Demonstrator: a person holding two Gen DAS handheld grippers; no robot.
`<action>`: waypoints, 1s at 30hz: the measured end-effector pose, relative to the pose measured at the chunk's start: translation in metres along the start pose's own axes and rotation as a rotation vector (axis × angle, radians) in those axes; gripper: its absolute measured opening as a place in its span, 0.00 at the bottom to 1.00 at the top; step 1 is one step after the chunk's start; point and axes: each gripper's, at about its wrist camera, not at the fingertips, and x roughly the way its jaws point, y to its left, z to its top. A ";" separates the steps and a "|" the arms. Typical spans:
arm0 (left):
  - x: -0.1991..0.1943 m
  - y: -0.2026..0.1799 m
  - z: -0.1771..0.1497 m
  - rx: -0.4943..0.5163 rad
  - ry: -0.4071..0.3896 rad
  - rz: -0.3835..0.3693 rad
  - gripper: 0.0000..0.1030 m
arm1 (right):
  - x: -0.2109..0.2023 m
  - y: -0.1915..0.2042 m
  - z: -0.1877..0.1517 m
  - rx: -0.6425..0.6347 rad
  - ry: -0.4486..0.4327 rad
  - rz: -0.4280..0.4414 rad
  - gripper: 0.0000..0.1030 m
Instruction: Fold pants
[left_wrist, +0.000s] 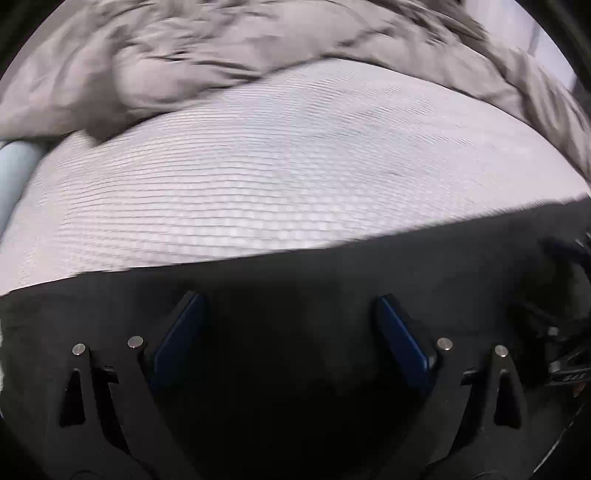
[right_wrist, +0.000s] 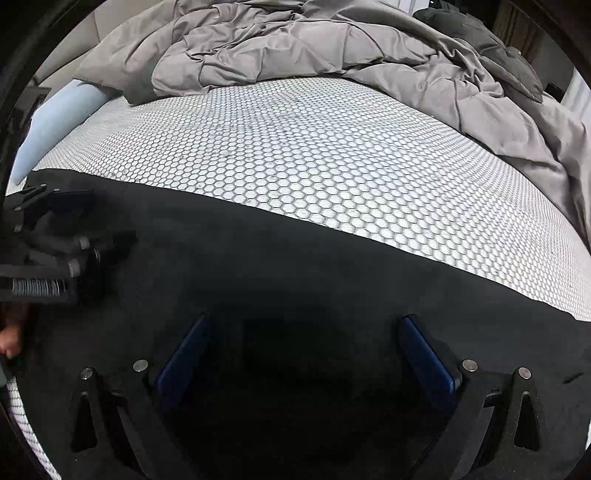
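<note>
The black pants (right_wrist: 258, 258) lie flat on a bed, a dark band across the near part of both views; they also show in the left wrist view (left_wrist: 295, 273). My left gripper (left_wrist: 290, 299) is open, its blue-padded fingers spread just above the pants. It also shows at the left edge of the right wrist view (right_wrist: 55, 236). My right gripper (right_wrist: 304, 321) is open over the pants, holding nothing. The right gripper's dark frame shows blurred at the right edge of the left wrist view (left_wrist: 561, 332).
The white honeycomb-patterned mattress (right_wrist: 314, 155) stretches beyond the pants. A crumpled grey comforter (right_wrist: 295, 48) is heaped at the far side and runs down the right. A light blue pillow (right_wrist: 55, 122) lies at the left edge.
</note>
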 end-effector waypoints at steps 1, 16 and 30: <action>-0.005 0.018 -0.005 -0.029 -0.013 0.052 0.91 | -0.002 -0.004 -0.003 -0.004 0.000 -0.005 0.99; -0.066 0.138 -0.069 -0.158 -0.114 0.008 0.91 | -0.013 -0.032 -0.026 0.007 -0.017 -0.058 0.99; -0.091 0.147 -0.095 -0.173 -0.113 -0.063 0.51 | -0.009 -0.032 -0.023 -0.015 -0.029 -0.079 0.99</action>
